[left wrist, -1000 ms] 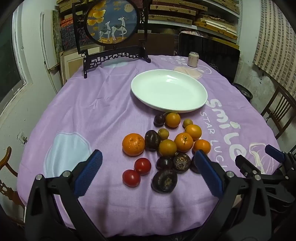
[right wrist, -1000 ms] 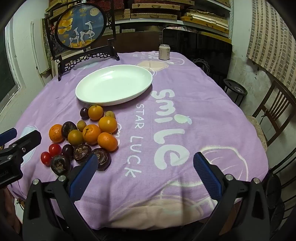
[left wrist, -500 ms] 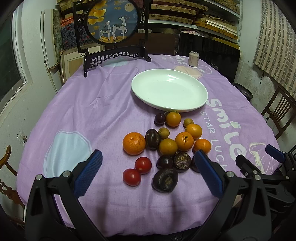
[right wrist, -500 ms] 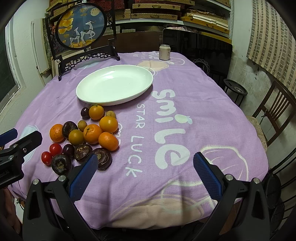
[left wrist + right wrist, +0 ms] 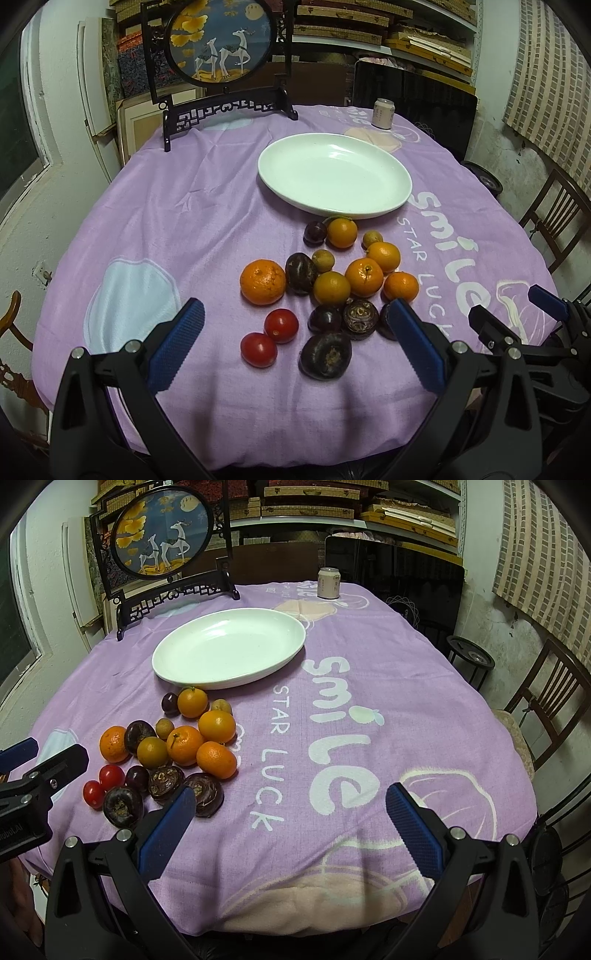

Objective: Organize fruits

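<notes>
A pile of fruit lies on the purple tablecloth: several oranges [image 5: 364, 277] [image 5: 184, 745], two red tomatoes [image 5: 281, 325] [image 5: 110, 777], several dark purple fruits [image 5: 325, 355] [image 5: 122, 805] and small tan ones [image 5: 323, 259]. An empty white oval plate [image 5: 334, 173] [image 5: 229, 647] lies just beyond the pile. My left gripper [image 5: 295, 349] is open and empty, just short of the tomatoes and dark fruits. My right gripper [image 5: 290, 832] is open and empty, over bare cloth to the right of the pile.
A framed deer picture on a black stand [image 5: 221, 59] [image 5: 164, 546] stands at the table's back. A can [image 5: 383, 113] [image 5: 328, 583] stands at the far edge. Wooden chairs [image 5: 550, 709] stand on the right. The table's front edge is close under both grippers.
Both grippers have crept very slightly forward toward the table; the fruit and the plate have not moved.
</notes>
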A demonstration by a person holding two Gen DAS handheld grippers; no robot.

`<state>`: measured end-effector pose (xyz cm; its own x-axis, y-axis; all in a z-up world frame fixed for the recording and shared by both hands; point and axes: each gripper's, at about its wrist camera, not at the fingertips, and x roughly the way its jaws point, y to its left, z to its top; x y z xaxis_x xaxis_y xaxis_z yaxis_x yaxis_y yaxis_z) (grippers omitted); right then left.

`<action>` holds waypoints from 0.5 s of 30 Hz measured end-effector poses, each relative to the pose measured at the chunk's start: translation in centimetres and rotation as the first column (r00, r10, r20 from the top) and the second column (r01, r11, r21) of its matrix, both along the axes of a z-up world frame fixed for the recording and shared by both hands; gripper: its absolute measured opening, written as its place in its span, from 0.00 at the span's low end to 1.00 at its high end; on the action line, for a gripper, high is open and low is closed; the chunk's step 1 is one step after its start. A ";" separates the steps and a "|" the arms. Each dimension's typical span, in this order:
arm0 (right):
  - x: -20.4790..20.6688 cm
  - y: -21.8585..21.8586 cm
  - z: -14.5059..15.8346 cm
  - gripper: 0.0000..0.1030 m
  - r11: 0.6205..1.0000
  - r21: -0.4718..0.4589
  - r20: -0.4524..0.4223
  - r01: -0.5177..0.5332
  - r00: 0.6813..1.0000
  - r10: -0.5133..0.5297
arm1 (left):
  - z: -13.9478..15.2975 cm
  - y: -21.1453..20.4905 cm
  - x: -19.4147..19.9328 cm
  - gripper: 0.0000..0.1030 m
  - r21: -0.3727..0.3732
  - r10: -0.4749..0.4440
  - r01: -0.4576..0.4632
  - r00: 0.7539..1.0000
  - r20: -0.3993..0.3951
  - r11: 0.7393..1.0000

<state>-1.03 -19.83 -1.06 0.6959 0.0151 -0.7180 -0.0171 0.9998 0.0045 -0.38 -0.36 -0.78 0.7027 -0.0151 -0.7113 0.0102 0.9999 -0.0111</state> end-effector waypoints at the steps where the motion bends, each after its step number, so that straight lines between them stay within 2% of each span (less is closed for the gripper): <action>1: 0.0 0.0 0.0 0.99 1.000 0.000 0.000 0.000 1.000 0.000 | 0.0 0.0 0.0 0.98 0.000 0.000 0.000 1.000 -0.001 1.000; 15: 0.0 0.0 0.0 0.99 1.000 0.001 0.000 0.000 1.000 0.000 | 0.0 0.0 0.0 0.98 -0.001 0.001 -0.001 1.000 -0.002 1.000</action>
